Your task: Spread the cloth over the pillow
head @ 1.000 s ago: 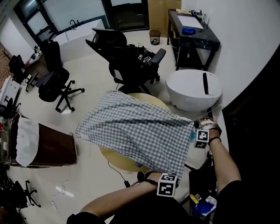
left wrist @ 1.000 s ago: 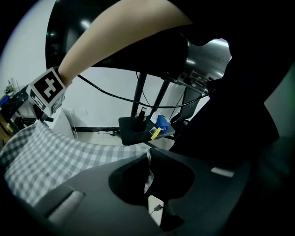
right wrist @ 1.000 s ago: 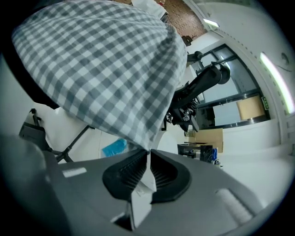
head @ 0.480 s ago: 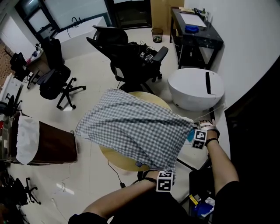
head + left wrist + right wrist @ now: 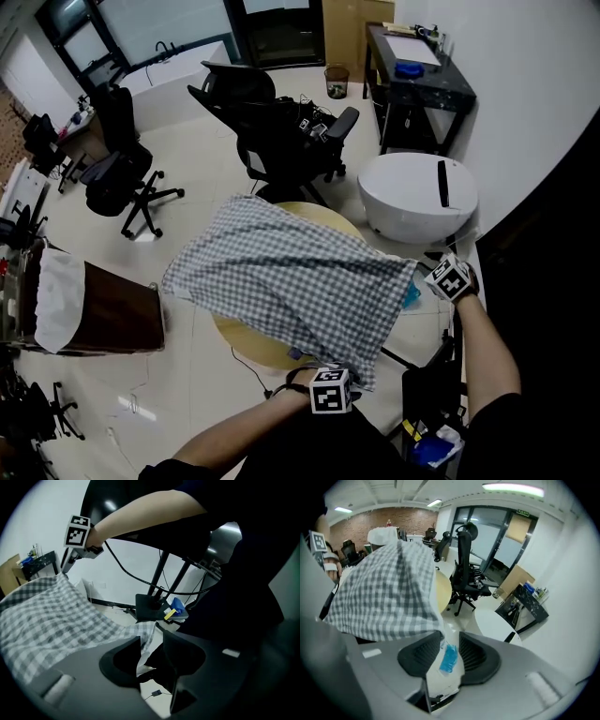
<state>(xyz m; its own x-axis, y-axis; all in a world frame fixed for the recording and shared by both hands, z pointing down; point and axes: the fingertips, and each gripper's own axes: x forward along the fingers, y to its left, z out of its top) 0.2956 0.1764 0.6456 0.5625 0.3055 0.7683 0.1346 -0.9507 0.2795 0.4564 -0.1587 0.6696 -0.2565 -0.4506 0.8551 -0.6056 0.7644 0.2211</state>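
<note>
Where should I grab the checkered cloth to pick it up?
Pinch the checked cloth by its near corner, coming from the person's side. That corner hangs loose past the round table, giving a thin free edge to pinch; the middle lies spread out flat.

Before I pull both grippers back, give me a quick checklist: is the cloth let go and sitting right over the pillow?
1. Left gripper released: ok. Its jaws have just been opening and stand apart; a corner of the cloth hangs between them, unpinched.
2. Right gripper released: ok. Its jaws have just been opening and stand apart; the cloth edge lies beside one jaw.
3. Cloth spread out: ok. It drapes a raised mound on the round table.
4. Pillow fully covered: cannot tell; it is hidden under the cloth.
5. Snag-free pull-back: cannot tell; that corner sits between the left jaws.
</note>
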